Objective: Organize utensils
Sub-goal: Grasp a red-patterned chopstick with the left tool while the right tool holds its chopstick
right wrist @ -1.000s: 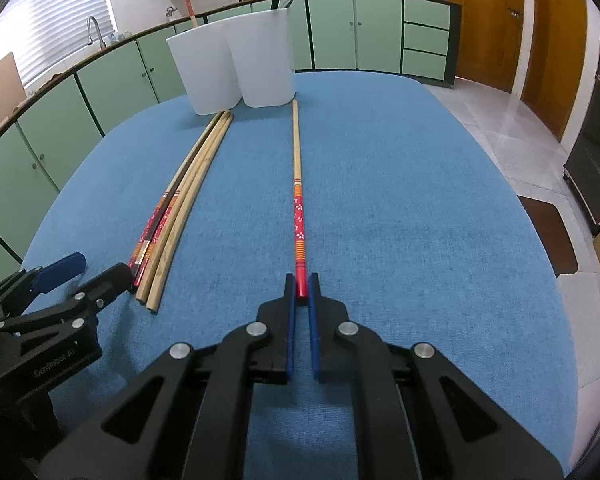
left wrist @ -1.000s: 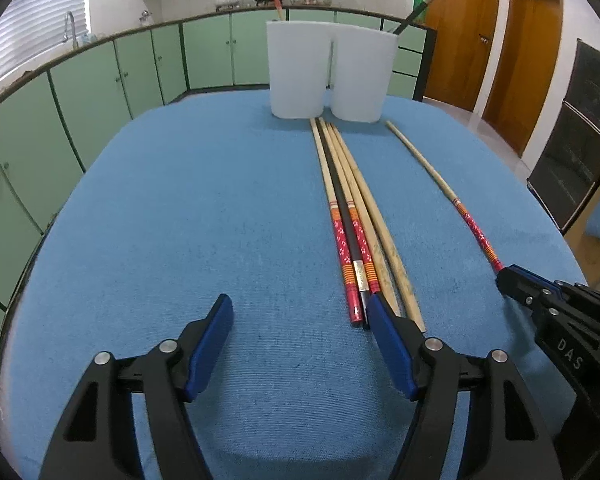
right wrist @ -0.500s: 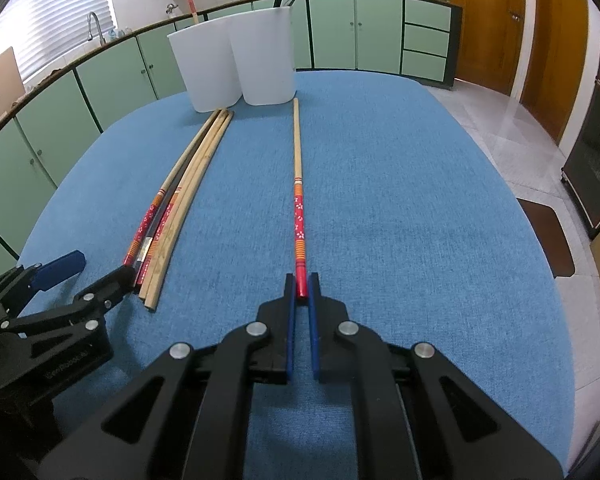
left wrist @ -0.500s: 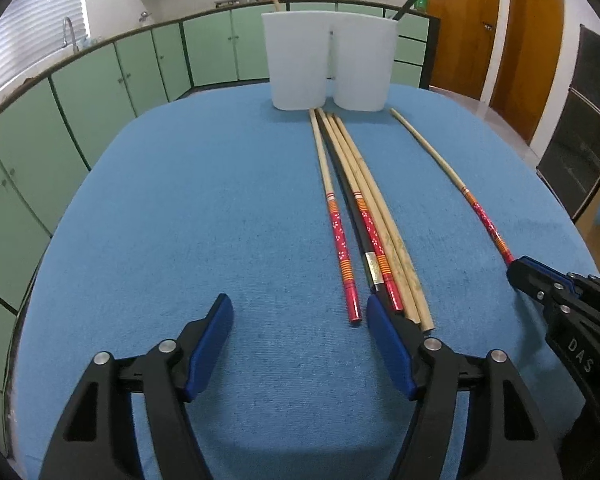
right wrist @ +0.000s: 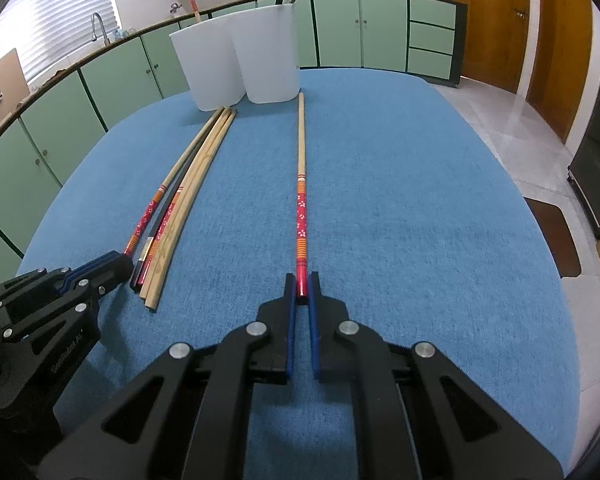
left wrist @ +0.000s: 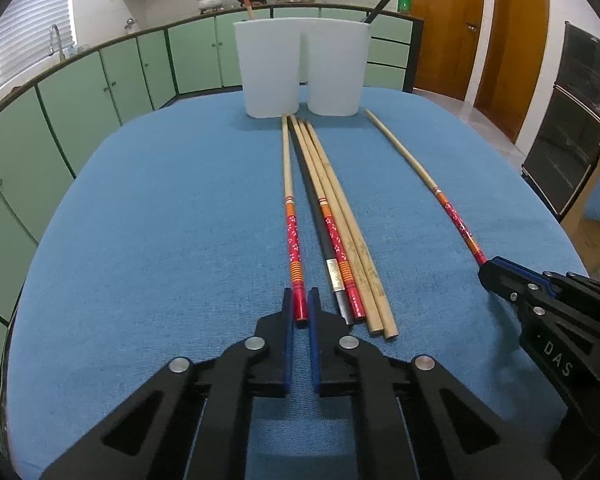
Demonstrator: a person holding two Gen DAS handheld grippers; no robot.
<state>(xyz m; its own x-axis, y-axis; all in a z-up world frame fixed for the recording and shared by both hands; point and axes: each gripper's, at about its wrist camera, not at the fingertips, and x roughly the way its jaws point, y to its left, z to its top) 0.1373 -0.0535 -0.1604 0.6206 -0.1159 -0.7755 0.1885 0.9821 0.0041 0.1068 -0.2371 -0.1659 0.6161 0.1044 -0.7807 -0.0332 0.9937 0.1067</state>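
So I've got the left gripper clamped on the red end of one chopstick, just left of the bundle on the blue table. The right gripper pinches the lone chopstick right of that bundle. Both point at the white cups beyond it.

Each gripper is black plastic with blue pads inside its two fingers. Round silver screws sit on top. White letters mark the other gripper's side.
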